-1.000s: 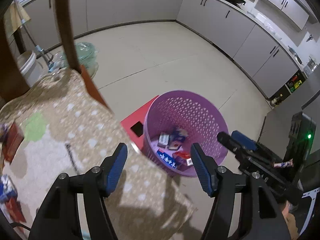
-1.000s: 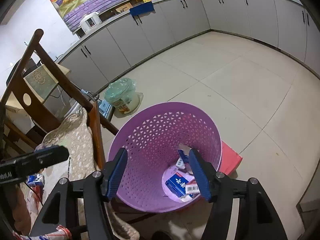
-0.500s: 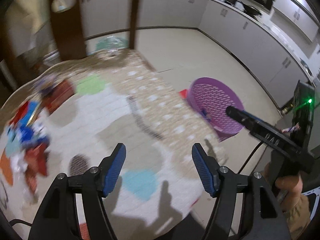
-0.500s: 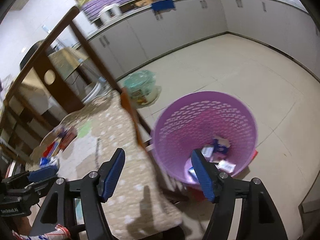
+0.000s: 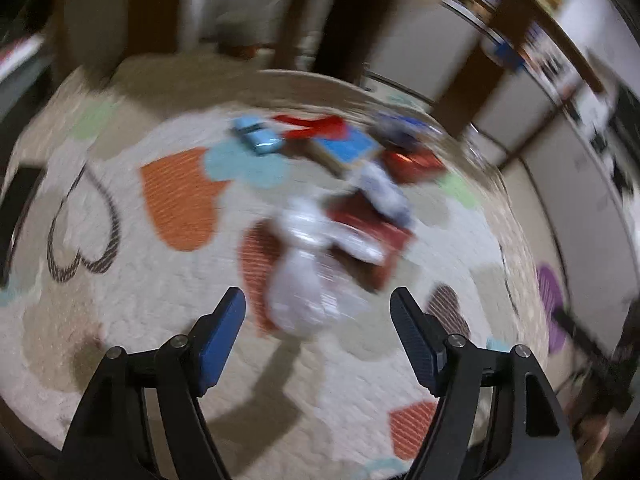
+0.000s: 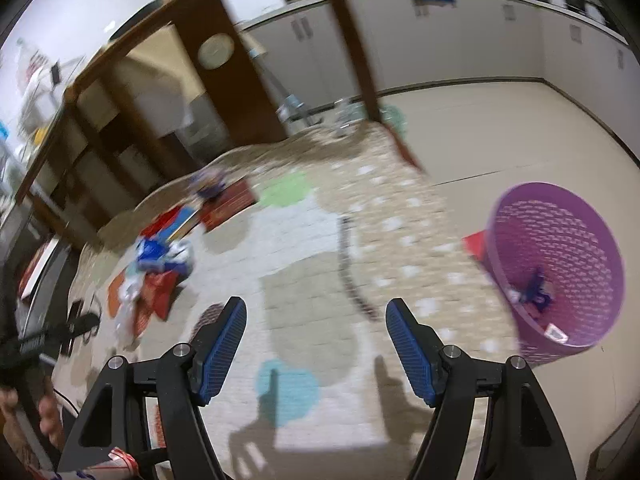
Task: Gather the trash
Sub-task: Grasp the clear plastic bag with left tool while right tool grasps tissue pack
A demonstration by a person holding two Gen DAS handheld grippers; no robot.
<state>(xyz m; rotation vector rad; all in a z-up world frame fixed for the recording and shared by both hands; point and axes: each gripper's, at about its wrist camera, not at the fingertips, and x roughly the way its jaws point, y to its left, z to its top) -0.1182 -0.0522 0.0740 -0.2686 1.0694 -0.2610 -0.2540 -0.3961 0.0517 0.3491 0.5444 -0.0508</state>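
My left gripper (image 5: 318,312) tilts steeply down over the trash pile (image 5: 340,208) near the bench's (image 5: 120,320) far edge, fingers spreading wide, empty; blur hides which wrappers are which. My right gripper (image 6: 316,320) angles shallower over bare cloth, fingers opening, empty. The purple basket (image 6: 560,264) stands off the right edge.

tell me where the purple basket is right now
In the right wrist view the purple basket stands on the floor at the right, just off the edge of the patterned tablecloth, with trash inside.
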